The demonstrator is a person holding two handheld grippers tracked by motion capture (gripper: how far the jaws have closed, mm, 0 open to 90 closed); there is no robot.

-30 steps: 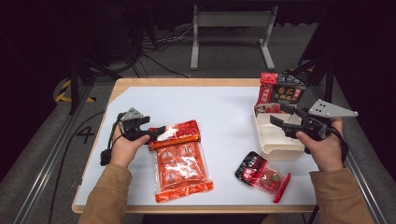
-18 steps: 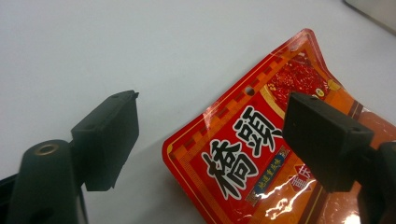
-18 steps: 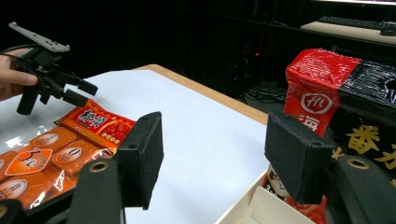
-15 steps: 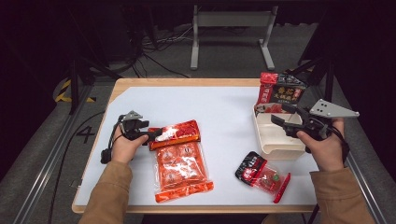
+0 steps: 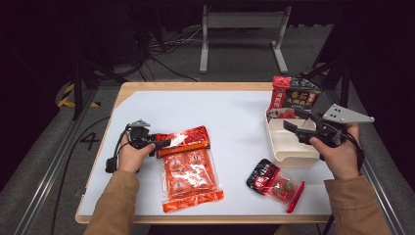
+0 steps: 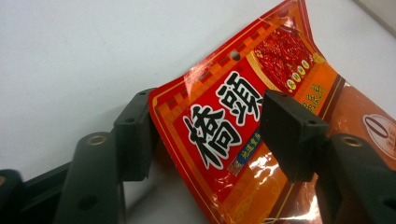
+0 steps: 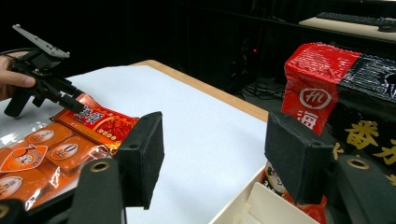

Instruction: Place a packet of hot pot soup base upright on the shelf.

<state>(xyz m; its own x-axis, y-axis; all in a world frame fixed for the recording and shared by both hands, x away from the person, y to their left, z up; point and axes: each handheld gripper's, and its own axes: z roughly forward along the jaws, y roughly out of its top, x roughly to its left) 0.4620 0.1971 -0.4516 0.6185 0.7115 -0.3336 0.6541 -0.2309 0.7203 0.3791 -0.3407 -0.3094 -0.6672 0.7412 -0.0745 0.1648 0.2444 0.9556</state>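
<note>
A red printed sauce packet (image 5: 183, 140) lies on the white table, its lower edge overlapping a larger orange pouch (image 5: 190, 175). My left gripper (image 5: 164, 143) reaches in from the left at its near end. In the left gripper view that packet (image 6: 224, 121) sits between the jaws, which have just been closing. One pad is at its corner and the other lies over its face, and I see no firm pinch. My right gripper (image 5: 291, 125) hovers open over a white box (image 5: 288, 147), nothing between its fingers (image 7: 292, 158).
A red and black bag (image 5: 293, 95) stands at the far end of the white box. A small black and red packet (image 5: 274, 183) lies near the front edge, right of centre. The table's wooden rim (image 5: 195, 85) runs along the back.
My left hand has sunk slightly toward the red packet and its jaws have narrowed around the packet's end. The right hand and its gripper have stayed put.
</note>
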